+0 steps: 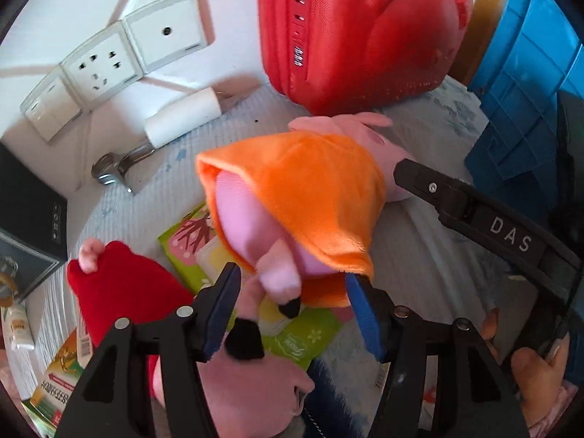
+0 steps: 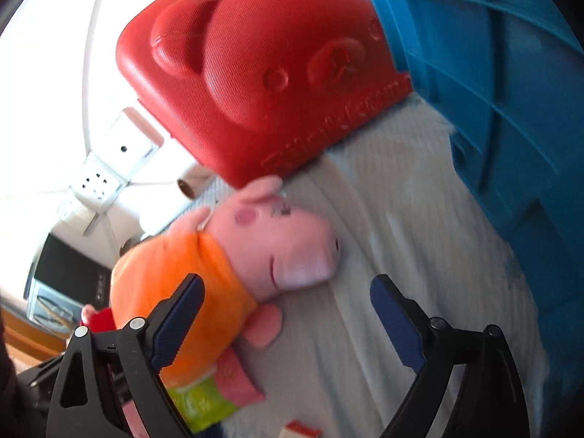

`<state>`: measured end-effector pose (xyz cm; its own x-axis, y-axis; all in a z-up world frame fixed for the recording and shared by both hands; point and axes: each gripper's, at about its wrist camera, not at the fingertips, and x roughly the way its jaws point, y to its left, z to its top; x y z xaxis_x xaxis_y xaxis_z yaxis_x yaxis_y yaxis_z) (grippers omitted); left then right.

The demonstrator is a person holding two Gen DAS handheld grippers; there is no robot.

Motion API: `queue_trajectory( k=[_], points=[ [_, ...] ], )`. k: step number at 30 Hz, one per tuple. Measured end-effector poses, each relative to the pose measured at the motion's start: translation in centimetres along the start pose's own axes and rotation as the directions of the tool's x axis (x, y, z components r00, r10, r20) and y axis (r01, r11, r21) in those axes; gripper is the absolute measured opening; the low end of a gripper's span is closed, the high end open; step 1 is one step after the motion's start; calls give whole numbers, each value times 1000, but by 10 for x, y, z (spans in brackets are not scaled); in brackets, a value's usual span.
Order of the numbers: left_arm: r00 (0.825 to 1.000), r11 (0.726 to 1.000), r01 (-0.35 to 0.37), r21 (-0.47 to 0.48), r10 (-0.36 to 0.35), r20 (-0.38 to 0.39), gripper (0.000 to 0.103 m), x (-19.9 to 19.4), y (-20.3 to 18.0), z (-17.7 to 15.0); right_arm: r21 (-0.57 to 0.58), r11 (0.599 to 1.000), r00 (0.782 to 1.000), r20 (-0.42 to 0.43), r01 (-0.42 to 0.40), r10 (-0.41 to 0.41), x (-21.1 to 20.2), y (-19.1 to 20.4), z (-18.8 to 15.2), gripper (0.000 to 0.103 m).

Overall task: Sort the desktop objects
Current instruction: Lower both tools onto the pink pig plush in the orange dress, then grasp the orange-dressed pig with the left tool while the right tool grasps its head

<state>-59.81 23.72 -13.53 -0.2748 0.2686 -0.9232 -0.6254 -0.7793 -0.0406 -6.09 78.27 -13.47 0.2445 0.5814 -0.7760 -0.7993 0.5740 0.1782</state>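
Note:
A pink pig plush in an orange dress [image 1: 299,197] lies on the white cloth, head toward the red case. My left gripper [image 1: 292,310] is open around its legs and dress hem, the blue pads on either side. In the right wrist view the same plush [image 2: 204,277] lies left of centre; my right gripper [image 2: 288,321] is open, its left pad against the orange dress, its right pad over bare cloth. A second pig plush in a red dress [image 1: 124,292] lies to the left.
A red bear-faced case [image 1: 357,33] and a blue crate [image 1: 525,84] stand behind the plush. A white roll [image 1: 182,116], a metal tool [image 1: 116,168], green packets [image 1: 193,248] and a black box [image 1: 29,211] lie to the left. Wall sockets [image 1: 106,65] are behind.

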Motion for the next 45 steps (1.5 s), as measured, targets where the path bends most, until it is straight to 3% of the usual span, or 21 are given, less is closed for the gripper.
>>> queue_trajectory(
  k=[3, 6, 8, 10, 13, 17, 18, 19, 20, 23, 27, 30, 33, 36, 39, 45],
  points=[
    [997, 998, -61, 2, 61, -45, 61, 31, 2, 10, -3, 1000, 1000, -26, 3, -3, 13, -6, 11, 95],
    [988, 988, -152, -8, 152, -31, 61, 43, 17, 16, -13, 1000, 998, -56, -21, 21, 39, -4, 19, 97],
    [994, 994, -93, -64, 89, -60, 61, 47, 29, 19, -28, 998, 996, -79, -53, 50, 53, -2, 23, 97],
    [994, 993, -92, -74, 88, -61, 61, 49, 34, 24, -32, 995, 992, -89, -90, 87, 64, -1, 26, 97],
    [991, 992, -124, -6, 123, -55, 61, 53, 32, 32, -42, 989, 984, -114, -141, 136, 75, 4, 31, 97],
    [995, 997, -64, 32, 66, -78, 60, 64, 25, 36, -124, 984, 985, -133, -128, 111, 76, 17, 29, 97],
    [996, 997, -60, 46, 63, -65, 52, 65, 21, 36, -132, 982, 980, -161, -135, 113, 81, 19, 28, 93],
    [996, 996, -73, 60, 76, -55, 50, 65, 16, 35, -131, 982, 976, -186, -138, 113, 87, 21, 27, 84],
    [995, 994, -84, 68, 88, -46, 48, 64, 13, 33, -137, 982, 977, -188, -133, 106, 87, 23, 27, 82],
    [998, 997, -67, 50, 68, -15, 45, 49, 17, 28, -170, 980, 983, -169, -101, 72, 75, 32, 27, 69],
    [997, 997, -63, 44, 61, 53, 39, 6, 21, 19, -174, 978, 988, -124, -112, 91, 41, 38, 28, 49],
    [999, 999, -24, 22, 23, 35, 38, -16, 30, 11, -215, 972, 990, -122, -96, 71, 21, 51, 25, 43],
    [1000, 999, 7, 50, -6, -29, 38, -15, 33, 9, -158, 984, 988, -144, -86, 64, 5, 48, 21, 43],
    [996, 994, -42, 101, 50, -72, 38, -8, 27, -3, -154, 987, 990, -139, -47, 25, -8, 43, 13, 48],
    [992, 993, -76, 89, 85, -94, 46, 2, 22, 0, -139, 990, 990, -142, -38, 18, -8, 33, 14, 86],
    [990, 995, -68, 70, 76, -118, 52, 31, 29, 6, -67, 994, 985, -155, -81, 70, 13, 11, 14, 94]
  ],
)
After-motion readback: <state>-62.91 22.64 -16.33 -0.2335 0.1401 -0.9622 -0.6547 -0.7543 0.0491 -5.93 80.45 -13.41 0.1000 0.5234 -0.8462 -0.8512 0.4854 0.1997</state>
